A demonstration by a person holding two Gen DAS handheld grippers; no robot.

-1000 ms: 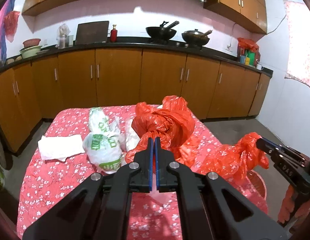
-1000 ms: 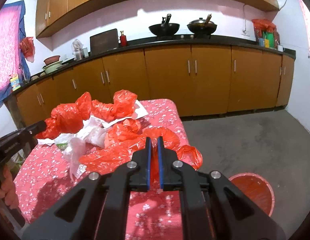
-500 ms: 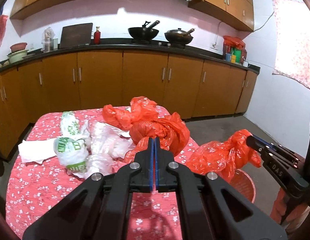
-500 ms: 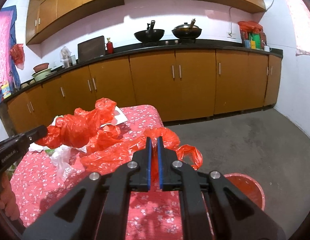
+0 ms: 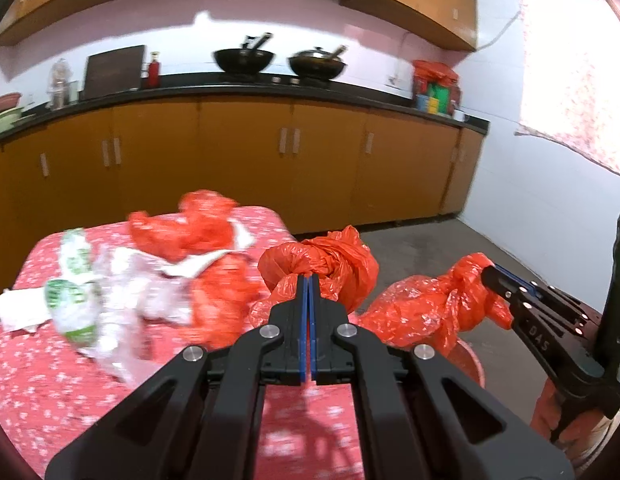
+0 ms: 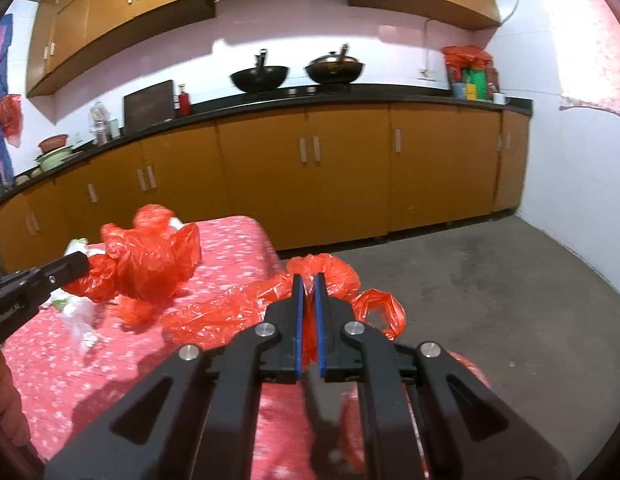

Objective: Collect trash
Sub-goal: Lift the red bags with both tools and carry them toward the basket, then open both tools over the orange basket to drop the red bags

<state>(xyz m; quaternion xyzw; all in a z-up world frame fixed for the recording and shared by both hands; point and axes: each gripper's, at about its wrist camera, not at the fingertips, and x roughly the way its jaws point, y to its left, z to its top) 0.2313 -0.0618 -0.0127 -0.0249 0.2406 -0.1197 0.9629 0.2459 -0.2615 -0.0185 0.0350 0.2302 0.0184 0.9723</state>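
Both jaws are clamped on red plastic: the left gripper point(image 5: 308, 280) pinches a knotted bag point(image 5: 322, 268), the right gripper point(image 6: 308, 280) a second bag point(image 6: 330, 276). Both hang past the table point(image 5: 49, 380) edge, above the red bin point(image 5: 472, 364) beside it. Centre each over the bin before releasing. Both grippers point level, toward the cabinets.

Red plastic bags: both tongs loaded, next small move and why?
Probably carry both toward the red basin on the floor past the table's edge. The left tongs are shut on a knotted red plastic bag, the right tongs on a crumpled red plastic bag trailing over the floral tablecloth. Both grips look secure.
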